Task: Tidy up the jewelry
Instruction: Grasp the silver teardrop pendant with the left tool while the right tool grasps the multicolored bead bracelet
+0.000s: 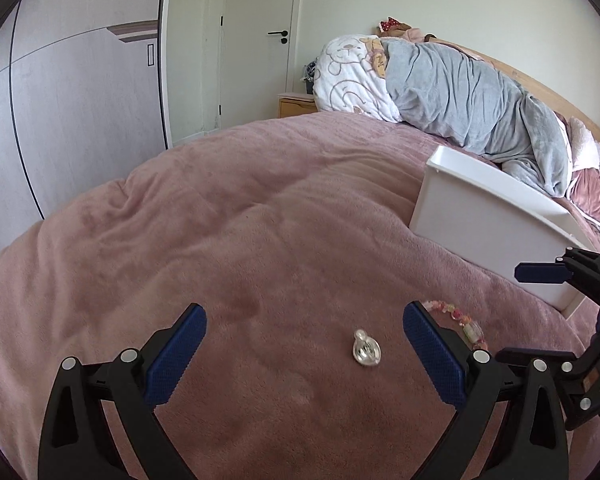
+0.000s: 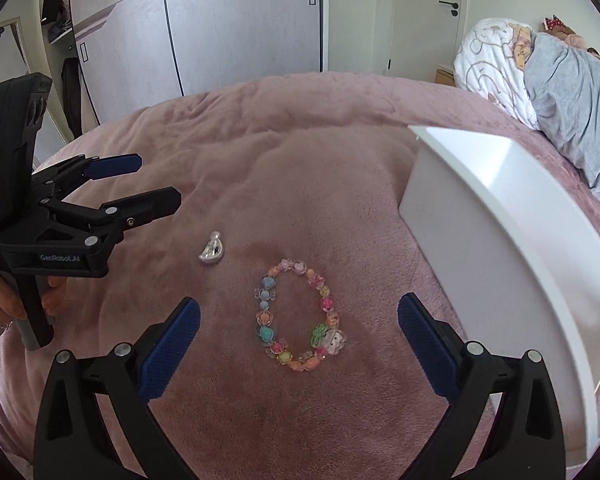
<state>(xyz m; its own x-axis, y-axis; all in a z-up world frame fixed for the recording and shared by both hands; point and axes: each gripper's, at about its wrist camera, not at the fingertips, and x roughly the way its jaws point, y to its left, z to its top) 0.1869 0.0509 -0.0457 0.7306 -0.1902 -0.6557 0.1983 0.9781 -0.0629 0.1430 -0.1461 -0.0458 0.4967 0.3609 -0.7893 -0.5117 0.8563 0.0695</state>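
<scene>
left wrist view: left gripper hangs low over the pink bed, jaws spread wide and holding nothing; silver pendant lies flat on the blanket between the two blue pads, a little right of centre and just ahead of the tips; its long axis runs roughly along the gripper's line of sight, small loop end away from the camera; bead bracelet only partly seen, past the right-hand pad; white tray stands beyond it toward the bed's right side; right gripper enters from the right edge.

right wrist view: right gripper also spread, empty; bead bracelet lies as a closed oval directly between its pads, long axis pointing away from the camera; silver pendant sits up-left of the bracelet, apart from it, nearer the left gripper; white tray close on the right.

judgement: each piece is already framed by its own jaws, pendant to the left, bracelet to the right; a short drop forward would serve.
</scene>
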